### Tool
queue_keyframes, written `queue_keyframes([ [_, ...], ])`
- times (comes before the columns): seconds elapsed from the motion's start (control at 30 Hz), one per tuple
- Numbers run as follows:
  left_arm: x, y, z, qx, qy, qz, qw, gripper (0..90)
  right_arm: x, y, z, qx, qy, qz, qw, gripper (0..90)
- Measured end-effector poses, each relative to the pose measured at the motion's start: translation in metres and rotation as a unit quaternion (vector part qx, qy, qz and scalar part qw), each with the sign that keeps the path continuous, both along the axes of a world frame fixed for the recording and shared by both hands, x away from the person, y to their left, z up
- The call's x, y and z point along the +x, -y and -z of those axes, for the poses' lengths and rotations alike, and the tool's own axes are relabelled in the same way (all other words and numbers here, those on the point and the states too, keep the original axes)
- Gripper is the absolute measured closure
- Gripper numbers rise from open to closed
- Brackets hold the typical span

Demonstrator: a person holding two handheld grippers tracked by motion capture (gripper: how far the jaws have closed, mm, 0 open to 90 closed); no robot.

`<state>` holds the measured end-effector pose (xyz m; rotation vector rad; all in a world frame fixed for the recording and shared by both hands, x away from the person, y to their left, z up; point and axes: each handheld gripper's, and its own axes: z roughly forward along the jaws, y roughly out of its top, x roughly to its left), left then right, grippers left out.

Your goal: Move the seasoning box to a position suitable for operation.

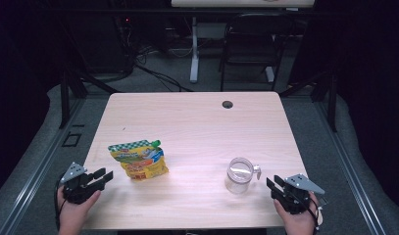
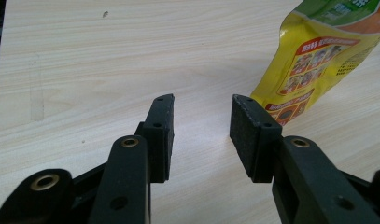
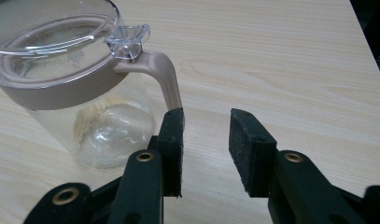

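Left gripper (image 2: pixel 201 135): jaws released, nothing between them; yellow pouch (image 2: pixel 313 60) lies just ahead, past the right jaw. Right gripper (image 3: pixel 206 149): jaws released, empty; clear jug (image 3: pixel 75 88) stands just beyond the left jaw, handle (image 3: pixel 162 77) nearest. Both above the wooden surface (image 1: pixel 197 122).

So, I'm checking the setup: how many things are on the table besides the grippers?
2: a yellow-green pouch lying left of centre near the left gripper, and a clear lidded jar standing on the right near the right gripper.
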<state>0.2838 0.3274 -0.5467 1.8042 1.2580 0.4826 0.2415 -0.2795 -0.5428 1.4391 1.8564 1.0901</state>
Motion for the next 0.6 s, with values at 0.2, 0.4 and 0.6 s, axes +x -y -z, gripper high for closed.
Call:
queue_keyframes([
  [0.2,0.004,0.001,-0.001,-0.001,-0.004,0.0,1.0,60.4,-0.005,-0.002,-0.001,-0.007,-0.001,-0.006,1.0,67.6],
  [0.4,0.005,0.002,-0.002,-0.004,0.0,0.0,1.0,60.5,-0.009,-0.006,-0.002,-0.009,-0.005,-0.02,0.9997,69.3],
  [0.6,0.004,0.001,-0.002,-0.006,0.0,-0.001,1.0,60.8,-0.01,-0.012,-0.004,-0.017,-0.005,-0.038,0.9991,68.7],
])
